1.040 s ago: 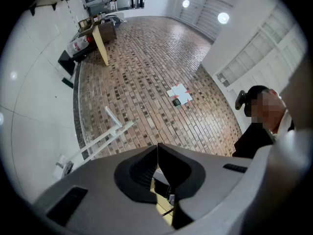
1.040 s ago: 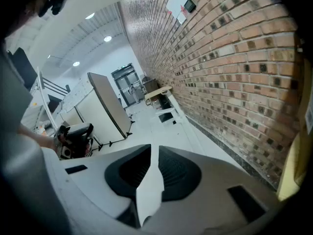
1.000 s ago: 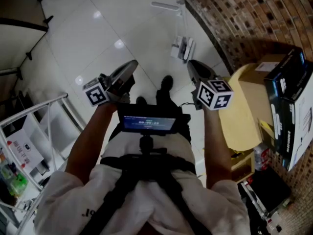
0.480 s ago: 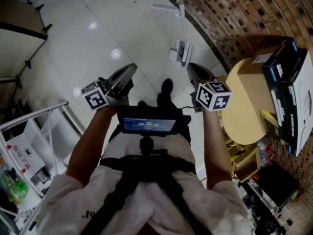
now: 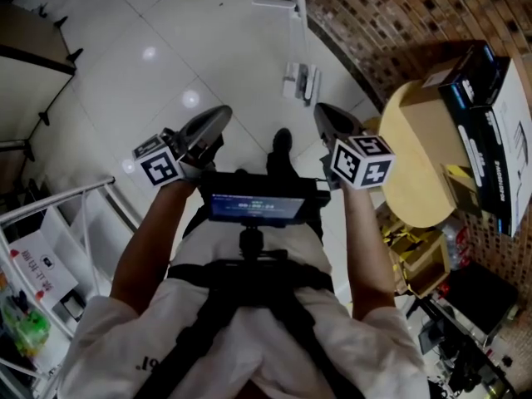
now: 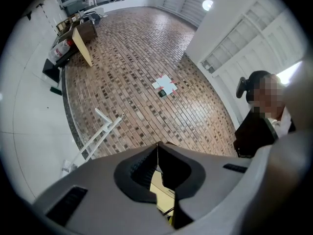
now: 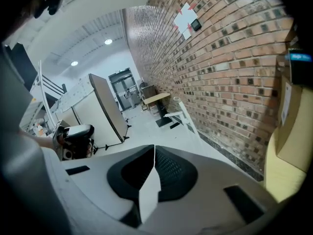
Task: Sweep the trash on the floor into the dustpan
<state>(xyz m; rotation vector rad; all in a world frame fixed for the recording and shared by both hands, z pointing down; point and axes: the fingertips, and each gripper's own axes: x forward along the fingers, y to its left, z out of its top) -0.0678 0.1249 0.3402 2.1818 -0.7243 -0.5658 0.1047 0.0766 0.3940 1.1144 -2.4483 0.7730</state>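
Ok, you're at the approach step: left gripper (image 5: 223,113) closed on nothing. Likely dustpan (image 5: 301,81) stands at the floor's (image 5: 166,81) far edge by the brick wall (image 5: 399,15); trash not visible. Right gripper (image 5: 322,110) closed, empty too. Next: walk over, open up.

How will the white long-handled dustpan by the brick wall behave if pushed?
Probably light: the dustpan looks thin. Standing tall on a small base, it may tip. The glossy floor would likely let it slide.
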